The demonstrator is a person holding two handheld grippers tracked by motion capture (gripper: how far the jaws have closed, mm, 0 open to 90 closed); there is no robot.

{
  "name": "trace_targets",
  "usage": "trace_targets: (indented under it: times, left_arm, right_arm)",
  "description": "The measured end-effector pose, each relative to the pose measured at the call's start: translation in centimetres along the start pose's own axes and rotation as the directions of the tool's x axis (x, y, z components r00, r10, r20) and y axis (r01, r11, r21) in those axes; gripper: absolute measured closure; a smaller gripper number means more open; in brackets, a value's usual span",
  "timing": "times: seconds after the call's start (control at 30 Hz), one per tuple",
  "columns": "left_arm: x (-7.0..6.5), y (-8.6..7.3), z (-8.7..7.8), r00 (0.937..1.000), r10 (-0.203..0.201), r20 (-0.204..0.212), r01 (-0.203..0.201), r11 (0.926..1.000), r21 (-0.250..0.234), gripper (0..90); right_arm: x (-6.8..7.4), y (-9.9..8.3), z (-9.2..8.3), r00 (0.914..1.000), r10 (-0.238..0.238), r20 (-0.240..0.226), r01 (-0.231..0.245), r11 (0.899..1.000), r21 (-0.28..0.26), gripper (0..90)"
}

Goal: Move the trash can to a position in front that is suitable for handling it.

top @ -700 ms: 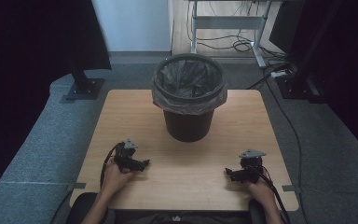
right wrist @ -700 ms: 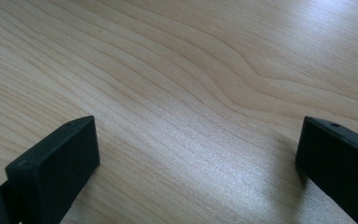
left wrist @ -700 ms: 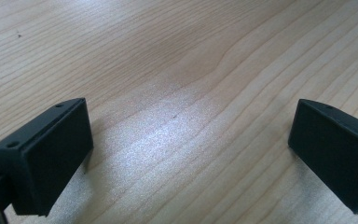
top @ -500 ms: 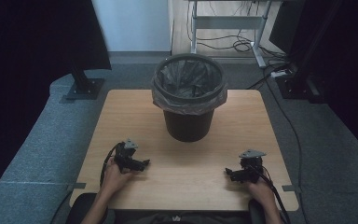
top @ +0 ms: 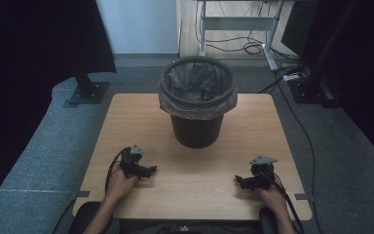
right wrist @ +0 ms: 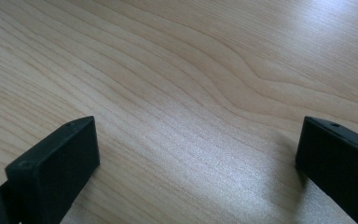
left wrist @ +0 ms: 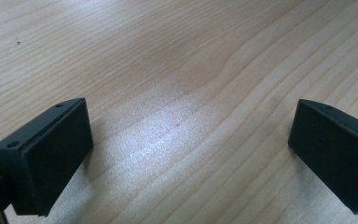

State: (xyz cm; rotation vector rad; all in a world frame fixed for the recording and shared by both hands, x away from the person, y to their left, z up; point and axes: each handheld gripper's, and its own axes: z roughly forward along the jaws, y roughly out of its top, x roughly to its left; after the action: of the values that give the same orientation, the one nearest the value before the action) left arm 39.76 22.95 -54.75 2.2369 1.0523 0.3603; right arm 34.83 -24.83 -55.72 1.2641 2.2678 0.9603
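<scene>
The wooden bench (top: 141, 122) sits square in the middle of the room, its pale grain running roughly side to side, with grey carpet around it and dark curtains at either flank. Toward the far edge of the bench, about centred, stands a black bin (top: 196, 129), upright, its long axis straight up and its open mouth facing the ceiling; a clear plastic liner (top: 175, 100) is folded over the rim and hangs loosely down the outside. Well apart from the bin, near the front edge, the person's two hands rest on the wood. The left gripper (top: 148, 170) lies low on the bench at the front left, its jaws pointing inward, toward the middle of the bench; the left gripper view has both black jaws spread wide with bare wood between them. The right gripper (top: 238, 180) lies at the front right, mirrored, its jaws pointing inward toward the left one; the right gripper view has its jaws likewise released and wide apart, nothing between them but grain. A cable (top: 292, 204) trails back from the right gripper along the person's forearm.
</scene>
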Motion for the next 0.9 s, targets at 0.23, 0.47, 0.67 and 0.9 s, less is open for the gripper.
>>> trace_targets:
  times: [0.23, 0.47, 0.67, 0.9]
  left_arm:
    - [0.2, 0.4, 0.0, 0.9999, 0.011, 0.012, -0.011, 0.9995, 0.029, 0.0]
    - [0.7, 1.0, -0.2, 0.9976, -0.036, 0.059, 0.033, 0.9979, 0.056, 0.0]
    - [0.6, 2.0, -0.4, 0.9994, 0.001, 0.035, -0.003, 0.9977, 0.068, 0.0]
    - [1.0, 3.3, -0.8, 0.9977, -0.001, 0.068, -0.002, 0.9991, 0.043, 0.0]
  right_arm:
    - [-0.1, 0.6, -0.1, 0.9997, -0.020, -0.017, 0.020, 0.999, 0.042, 2.3]
    - [-0.4, 1.7, -0.9, 0.9996, -0.010, -0.025, 0.010, 1.000, 0.020, 2.3]
    - [-0.9, 3.0, -1.0, 0.9994, 0.005, -0.034, -0.004, 1.000, 0.021, 2.5]
    - [-1.3, 4.7, -0.9, 0.9975, 0.038, -0.060, -0.037, 0.999, 0.015, 2.5]
